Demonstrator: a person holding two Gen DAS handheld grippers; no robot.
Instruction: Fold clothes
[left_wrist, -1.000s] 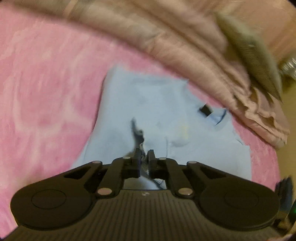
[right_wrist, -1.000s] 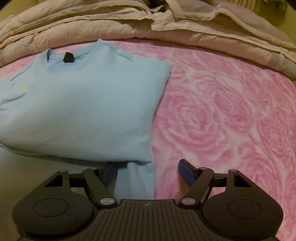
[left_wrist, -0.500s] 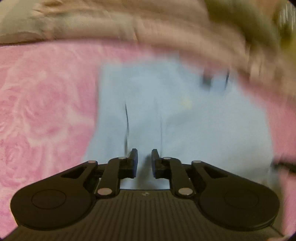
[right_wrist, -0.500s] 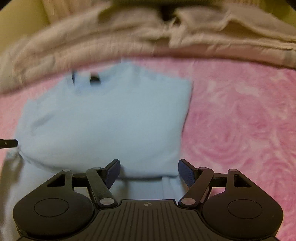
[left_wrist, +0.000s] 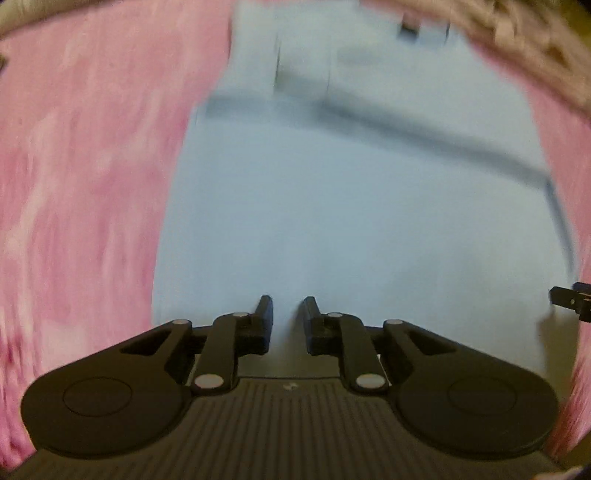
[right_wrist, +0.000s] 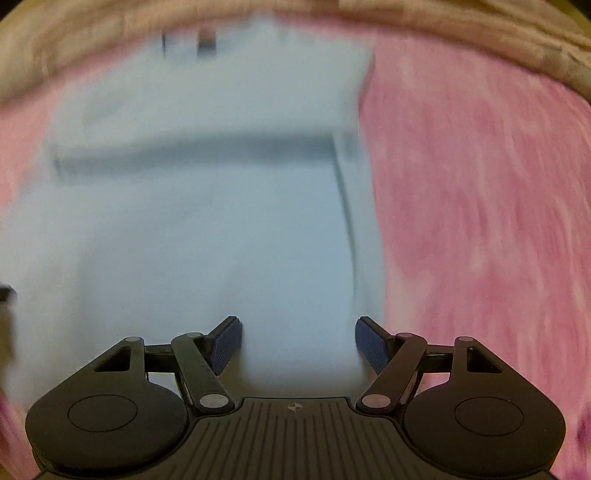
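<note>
A light blue shirt (left_wrist: 332, 221) lies flat on a pink bedspread, its collar with a dark neck label (left_wrist: 410, 26) at the far end. Its sleeves are folded in, leaving a cross edge over the body. My left gripper (left_wrist: 287, 301) hangs over the shirt's lower left part, jaws parted a narrow gap with nothing between them. My right gripper (right_wrist: 298, 321) stands wide open above the lower right part of the shirt (right_wrist: 203, 240), close to its right edge, and holds nothing. Both views are blurred by motion.
The pink rose-patterned bedspread (left_wrist: 74, 184) spreads to the left of the shirt and also to its right (right_wrist: 480, 203). A crumpled beige blanket (right_wrist: 92, 44) runs along the far side, behind the collar. A tip of the right gripper (left_wrist: 570, 301) shows at the left view's right edge.
My left gripper let go of the fold of blue cloth it pinched and its jaws parted slightly. Both grippers drew back from the collar end toward the shirt's lower part.
</note>
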